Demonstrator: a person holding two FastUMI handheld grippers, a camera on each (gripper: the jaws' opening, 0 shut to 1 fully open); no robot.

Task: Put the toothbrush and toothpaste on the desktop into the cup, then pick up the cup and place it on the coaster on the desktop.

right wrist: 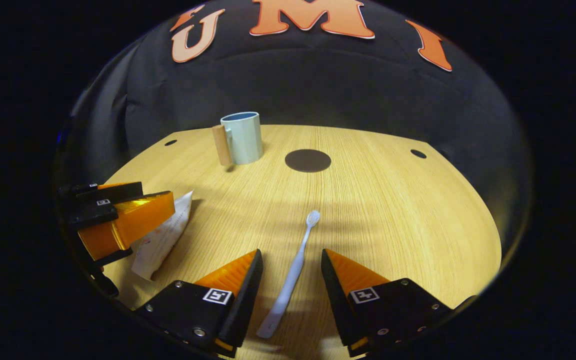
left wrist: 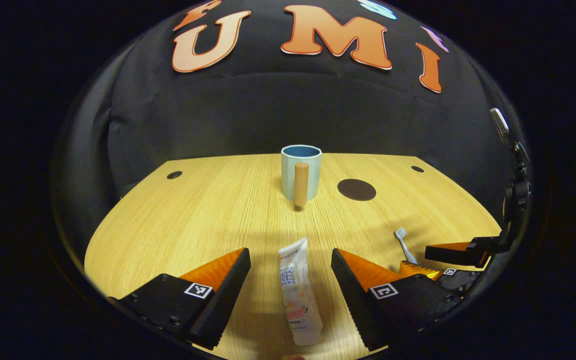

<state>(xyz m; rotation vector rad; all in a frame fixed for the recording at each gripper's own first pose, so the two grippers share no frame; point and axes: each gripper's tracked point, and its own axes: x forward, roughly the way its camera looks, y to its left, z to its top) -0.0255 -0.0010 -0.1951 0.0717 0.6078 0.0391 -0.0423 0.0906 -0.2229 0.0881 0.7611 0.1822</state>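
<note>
Paste (left wrist: 298,290) lies flat, well short of the cup (left wrist: 301,170), between the left gripper's (left wrist: 290,295) spread fingers, untouched, lined up for a pinch. Brush (right wrist: 290,277) likewise w/ right gripper (right wrist: 292,295), fingers apart. Coaster (right wrist: 308,160) sits just beside cup, bare.

left orange-and-black two-finger gripper (left wrist: 290,280) low and pointing forward, jaws spread wide, right orange-and-black two-finger gripper (right wrist: 292,282) same deal, jaws wide apart, both hanging side by side
</note>
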